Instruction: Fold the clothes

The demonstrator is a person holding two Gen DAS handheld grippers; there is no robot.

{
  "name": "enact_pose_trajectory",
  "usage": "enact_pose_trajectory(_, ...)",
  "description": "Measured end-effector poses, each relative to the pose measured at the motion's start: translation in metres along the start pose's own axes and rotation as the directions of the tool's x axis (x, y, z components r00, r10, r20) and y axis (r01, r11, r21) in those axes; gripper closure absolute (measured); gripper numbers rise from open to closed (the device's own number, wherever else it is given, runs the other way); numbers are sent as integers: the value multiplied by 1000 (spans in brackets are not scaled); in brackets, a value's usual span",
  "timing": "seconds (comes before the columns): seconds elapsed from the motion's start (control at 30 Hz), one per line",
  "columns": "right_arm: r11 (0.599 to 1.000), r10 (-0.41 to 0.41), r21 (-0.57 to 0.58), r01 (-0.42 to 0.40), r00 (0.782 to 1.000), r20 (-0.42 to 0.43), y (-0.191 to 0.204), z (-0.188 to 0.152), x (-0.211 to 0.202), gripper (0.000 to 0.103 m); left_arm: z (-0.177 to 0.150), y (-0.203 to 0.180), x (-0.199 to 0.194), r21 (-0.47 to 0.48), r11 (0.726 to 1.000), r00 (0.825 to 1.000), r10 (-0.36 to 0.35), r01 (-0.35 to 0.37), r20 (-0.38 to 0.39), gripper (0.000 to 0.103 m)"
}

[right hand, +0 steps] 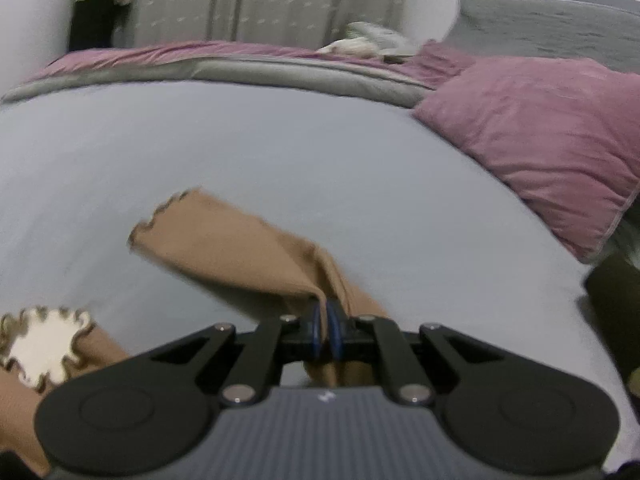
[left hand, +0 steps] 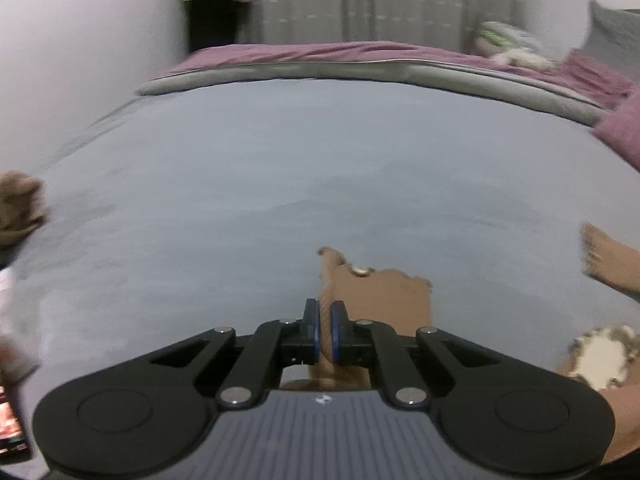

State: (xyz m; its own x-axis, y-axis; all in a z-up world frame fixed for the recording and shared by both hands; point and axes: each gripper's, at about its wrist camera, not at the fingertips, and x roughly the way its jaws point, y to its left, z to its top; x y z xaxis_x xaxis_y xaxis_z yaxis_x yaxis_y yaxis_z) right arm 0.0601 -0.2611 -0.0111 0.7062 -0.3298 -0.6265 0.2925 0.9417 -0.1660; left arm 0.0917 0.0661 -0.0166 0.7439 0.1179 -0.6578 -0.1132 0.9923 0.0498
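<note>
the left gripper [left hand: 324,330] has its blue-edged black pads drawn close together, pinching a fold of the tan knit garment with scalloped edges [left hand: 380,292]; the cloth runs between the pads and spreads flat just ahead of them and to their right. the right gripper [right hand: 327,330] is likewise closed narrow on the same tan garment [right hand: 224,240], a gathered ridge of it caught between the pads, and a sleeve-like flap stretches ahead and to the left, ending in a wavy hem. left of that gripper, near its body, lies a cream round patch with a frilled brown border [right hand: 44,346]. all of it rests on a smooth pale blue-grey bed sheet [right hand: 248,140]. farther ahead and to the right lies a mauve crinkled pillow [right hand: 552,140]; beyond, a grey-edged mauve quilt [left hand: 320,60] and a pale patterned curtain [left hand: 360,0].
</note>
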Motion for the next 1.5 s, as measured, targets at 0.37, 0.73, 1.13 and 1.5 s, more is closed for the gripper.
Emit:
enact_pose_trajectory(0.37,988,-143,63,143,990,-4,-62,-2,-27,97,-6,55,-7,-83,982,980,159,-169,-121,96)
enact_pose_trajectory(0.73,988,-122,85,131,988,-99,-87,-13,-36,91,-10,59,-16,-99,981,973,148,-167,-178,85)
enact_pose_trajectory(1.13,996,46,82,-44,999,-20,-63,6,-83,49,2,30,-53,-71,997,1000,1,1,26,69)
enact_pose_trajectory(1.5,970,241,19,-241,969,-52,-17,11,-79,43,1,-11,-22,-14,970,964,-242,242,-109,65)
